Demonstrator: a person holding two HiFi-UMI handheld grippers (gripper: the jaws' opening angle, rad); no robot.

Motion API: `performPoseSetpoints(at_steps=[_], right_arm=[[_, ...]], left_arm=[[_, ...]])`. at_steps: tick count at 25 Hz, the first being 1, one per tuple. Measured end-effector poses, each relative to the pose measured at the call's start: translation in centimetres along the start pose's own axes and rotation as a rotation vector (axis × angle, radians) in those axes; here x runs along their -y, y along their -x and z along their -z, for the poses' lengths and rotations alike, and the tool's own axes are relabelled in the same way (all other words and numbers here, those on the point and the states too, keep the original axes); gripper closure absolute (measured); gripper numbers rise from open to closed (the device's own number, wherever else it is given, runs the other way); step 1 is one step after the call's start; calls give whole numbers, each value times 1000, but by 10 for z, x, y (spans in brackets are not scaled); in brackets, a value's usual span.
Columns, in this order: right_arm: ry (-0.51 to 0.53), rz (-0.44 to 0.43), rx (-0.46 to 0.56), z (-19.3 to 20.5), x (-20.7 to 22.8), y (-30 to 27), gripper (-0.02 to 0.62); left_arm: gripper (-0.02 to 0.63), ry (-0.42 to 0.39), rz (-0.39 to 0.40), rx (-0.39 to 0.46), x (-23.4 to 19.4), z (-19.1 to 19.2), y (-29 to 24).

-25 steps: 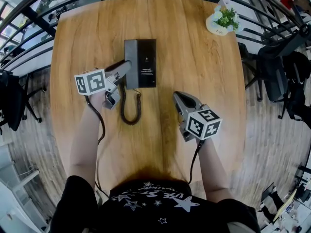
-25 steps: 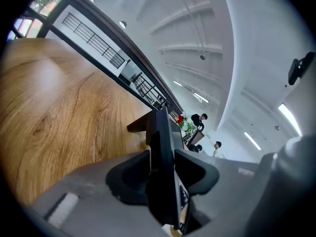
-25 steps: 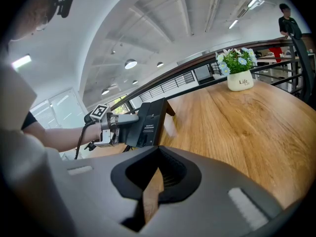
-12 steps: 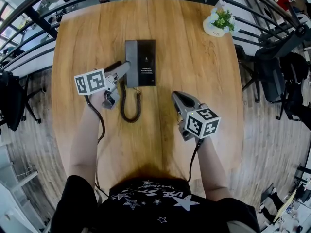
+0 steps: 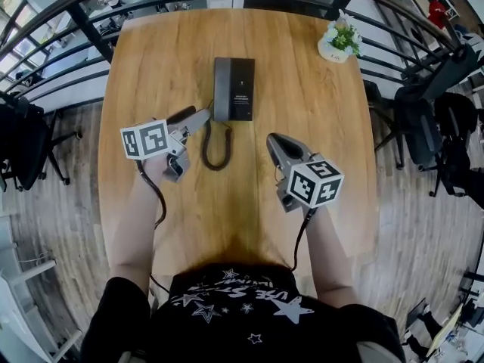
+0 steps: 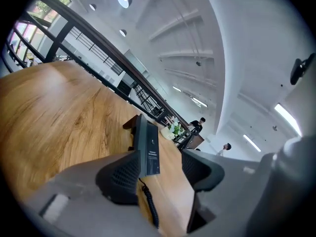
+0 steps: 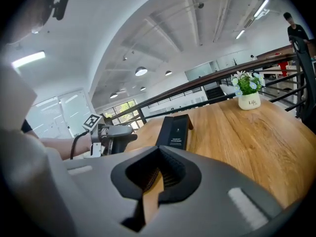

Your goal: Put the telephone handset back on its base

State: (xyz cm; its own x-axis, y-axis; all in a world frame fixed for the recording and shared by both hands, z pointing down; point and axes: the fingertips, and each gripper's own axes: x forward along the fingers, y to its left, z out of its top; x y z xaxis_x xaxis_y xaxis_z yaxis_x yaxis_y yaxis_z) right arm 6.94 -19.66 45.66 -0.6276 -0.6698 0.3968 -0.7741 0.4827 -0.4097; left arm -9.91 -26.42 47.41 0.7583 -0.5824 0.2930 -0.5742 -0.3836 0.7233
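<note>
the telephone handset [image 5: 221, 88] lies seated along the left side of its base [image 5: 243, 89], the two together forming one dark block toward the far middle of the wooden table [image 5: 310, 112]. the coiled cord [image 5: 214, 139] runs from the phone's near end and loops on the wood toward the person. the left gripper [image 5: 192, 116] hovers just to the left of that loop, its tips pointing up toward the phone's near left corner but not touching it; in the left gripper view its ribbed pads [image 6: 120, 176] stand wide apart with nothing pressed between them, only the table and the phone showing farther off through the gap. the right gripper [image 5: 276, 143] is over bare wood to the right of the cord, well apart from the phone, and in the right gripper view its jaws are drawn together at the tips and hold nothing. a small potted plant [image 5: 338, 39] stands at the table's far right corner.
</note>
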Motion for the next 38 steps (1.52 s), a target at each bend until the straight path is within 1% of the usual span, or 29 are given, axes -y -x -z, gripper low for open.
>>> performPoseSetpoints(at_steps=[5,10,13,15,18,20,23,25,29,31,34,38], right_arm=[[47,-16,37,-3,-48,19,594],[91,-20,56,-5,-87,35,594],[96,-11,63,1,-106,45,594],[95,3,54,13,-116,50,594],[80,40,35,37,-123,58,594],[61,75,34,52,-121,64,594],[33,106,33,73,-118,71,594],[22,110,15,87,-117,74,594],[-4,89,1,106,-122,77,594],[-11,66,6,112,-127,83,594],[4,34,5,121,-135,95,594],[10,9,19,126,-140,120,594]], left_arm=[[345,13,37,33,28,26,57],[345,10,82,54,59,41,95],[345,-20,96,38,72,57,114],[345,-71,99,3,79,73,124],[345,-150,91,-64,77,104,133],[345,-176,96,-101,74,123,135],[347,-187,89,-137,66,147,136],[354,-173,83,-145,64,162,136],[381,-125,81,-148,72,190,145],[391,-127,66,-149,78,203,151],[426,-135,30,-134,86,222,163],[433,-148,15,-124,110,240,175]])
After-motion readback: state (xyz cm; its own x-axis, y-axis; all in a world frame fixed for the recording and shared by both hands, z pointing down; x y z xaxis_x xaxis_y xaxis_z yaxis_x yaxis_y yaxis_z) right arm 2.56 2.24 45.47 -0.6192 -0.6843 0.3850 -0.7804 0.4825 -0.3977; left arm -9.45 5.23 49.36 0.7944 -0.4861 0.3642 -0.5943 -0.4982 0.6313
